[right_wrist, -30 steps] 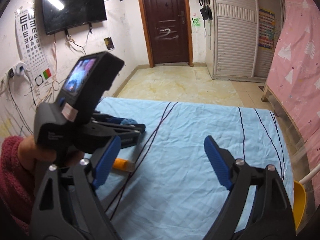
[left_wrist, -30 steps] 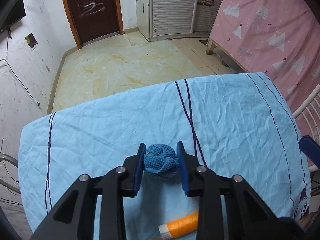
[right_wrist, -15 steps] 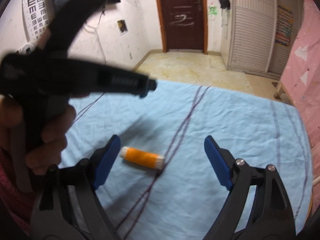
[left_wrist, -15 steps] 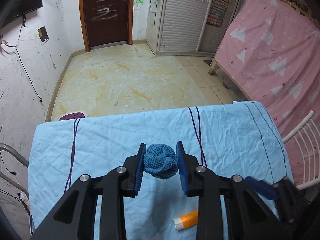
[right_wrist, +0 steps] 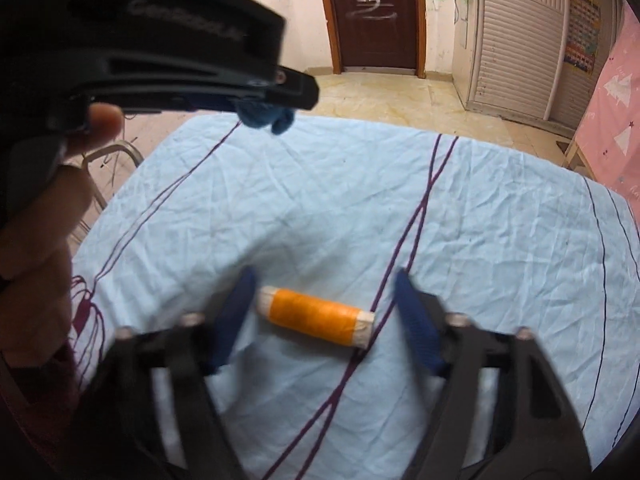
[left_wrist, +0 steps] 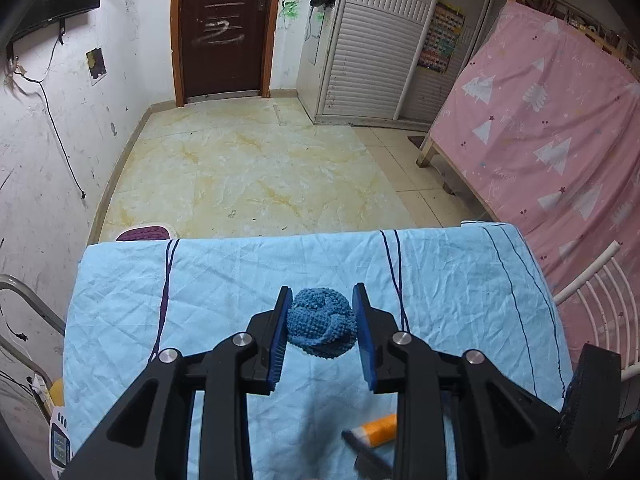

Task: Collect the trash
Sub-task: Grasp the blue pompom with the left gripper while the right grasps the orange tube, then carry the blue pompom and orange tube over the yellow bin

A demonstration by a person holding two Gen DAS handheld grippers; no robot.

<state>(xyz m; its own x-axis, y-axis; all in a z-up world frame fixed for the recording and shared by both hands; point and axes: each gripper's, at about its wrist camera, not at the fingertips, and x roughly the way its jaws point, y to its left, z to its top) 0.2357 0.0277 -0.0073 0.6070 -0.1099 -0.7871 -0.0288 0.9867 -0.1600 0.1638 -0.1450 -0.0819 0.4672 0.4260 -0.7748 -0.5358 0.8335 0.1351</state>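
Wrinkled light-blue sheet (right_wrist: 360, 208) covered counter; left tool (left_wrist: 322, 322) clamped blue knitted ball (left_wrist: 322, 328); right tool (right_wrist: 324, 312), jaws just narrowing, straddled orange thread spool (right_wrist: 314, 316), pads not yet touching.

Bare blue sheet (right_wrist: 460, 208) all around orange spool (right_wrist: 316, 316); left gripper (right_wrist: 276, 98) overhead.

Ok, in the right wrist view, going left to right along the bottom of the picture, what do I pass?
The person's hand → the right gripper's left finger → the orange spool, lying on the blue sheet → the double purple stripe → the right gripper's right finger.
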